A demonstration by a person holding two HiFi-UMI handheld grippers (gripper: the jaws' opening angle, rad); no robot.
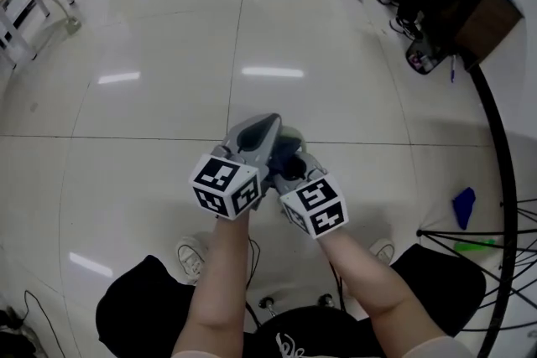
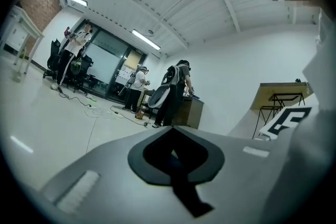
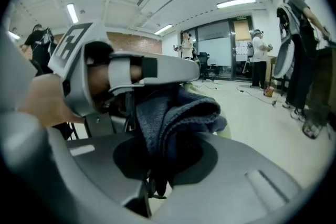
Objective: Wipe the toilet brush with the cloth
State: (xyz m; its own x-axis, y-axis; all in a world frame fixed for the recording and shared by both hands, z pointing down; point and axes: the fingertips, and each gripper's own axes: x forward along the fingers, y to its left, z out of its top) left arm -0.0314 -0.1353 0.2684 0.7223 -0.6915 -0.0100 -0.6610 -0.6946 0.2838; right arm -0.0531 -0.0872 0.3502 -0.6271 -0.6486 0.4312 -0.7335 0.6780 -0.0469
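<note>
My right gripper is clenched on the folded blue-grey cloth. My left gripper is closed, apparently empty. No view shows the toilet brush: locate it, grasp its handle, then wipe.

From the head we are looking steeply down at the floor, with the left gripper and right gripper close beneath us. Each gripper camera is looking low along its own jaws across the room, the right one sitting close on the cloth. Both are catching the standing people.
</note>
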